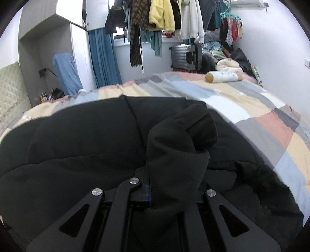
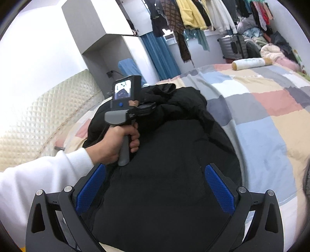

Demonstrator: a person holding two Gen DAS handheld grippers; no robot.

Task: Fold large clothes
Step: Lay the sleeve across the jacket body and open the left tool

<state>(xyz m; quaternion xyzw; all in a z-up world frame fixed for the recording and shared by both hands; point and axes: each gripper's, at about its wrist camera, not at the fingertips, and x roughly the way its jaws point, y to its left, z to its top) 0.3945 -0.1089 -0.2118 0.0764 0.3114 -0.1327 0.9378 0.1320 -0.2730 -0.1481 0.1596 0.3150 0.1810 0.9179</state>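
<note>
A black padded coat (image 2: 170, 174) lies spread on a patchwork bed (image 2: 271, 120). The left claw (image 1: 150, 186), nearer the coat's far end, is clenched on a sleeve (image 1: 180, 139) folded over the body. The right claw (image 2: 155, 188) hovers released above the coat's near end.

Both wrist cameras sit low and close over the black coat (image 1: 77, 145) on the bed (image 1: 261, 120), angled downward toward the far edge with its hanging clothes (image 2: 193, 17); the right view, nearer the headboard-side edge, also takes in the left hand (image 2: 116, 143), and both share the coat and patchwork cover
</note>
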